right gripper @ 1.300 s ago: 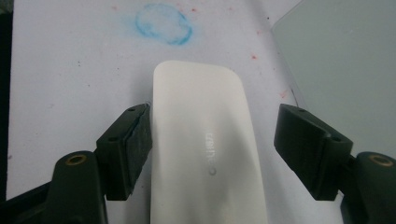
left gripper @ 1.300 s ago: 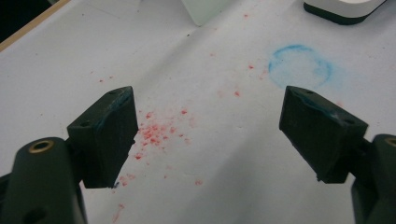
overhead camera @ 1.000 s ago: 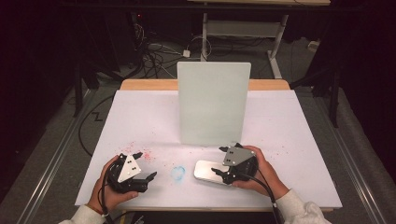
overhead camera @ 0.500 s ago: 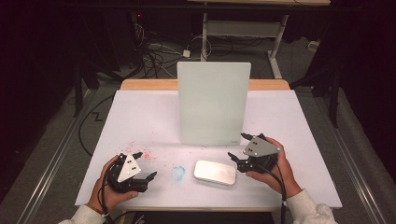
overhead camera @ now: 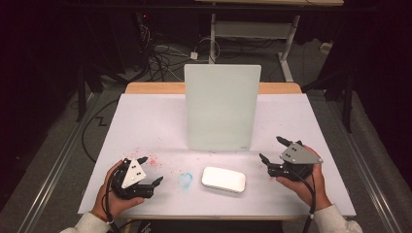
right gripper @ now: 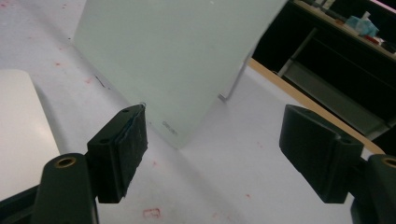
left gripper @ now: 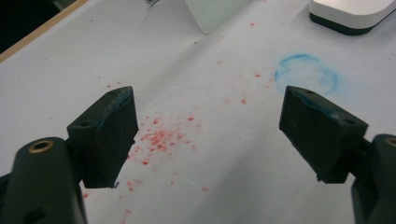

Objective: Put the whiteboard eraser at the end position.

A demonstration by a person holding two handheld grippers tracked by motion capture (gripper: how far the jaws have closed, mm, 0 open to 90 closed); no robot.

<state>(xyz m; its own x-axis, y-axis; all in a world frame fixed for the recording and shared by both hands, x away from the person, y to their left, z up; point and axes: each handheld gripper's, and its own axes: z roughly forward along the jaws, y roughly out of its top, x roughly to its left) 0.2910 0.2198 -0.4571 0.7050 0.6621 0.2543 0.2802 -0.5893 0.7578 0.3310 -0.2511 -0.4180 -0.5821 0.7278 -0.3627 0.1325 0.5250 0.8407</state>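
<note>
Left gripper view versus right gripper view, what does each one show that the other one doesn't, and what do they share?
The left gripper view alone has the blue ring mark and a dense patch of red specks between its open jaws. The right gripper view alone has the table's wooden edge and dark shelving beyond it. Both show the white table cover, the upright pale board and the flat white block, plus open jaws holding nothing.
</note>
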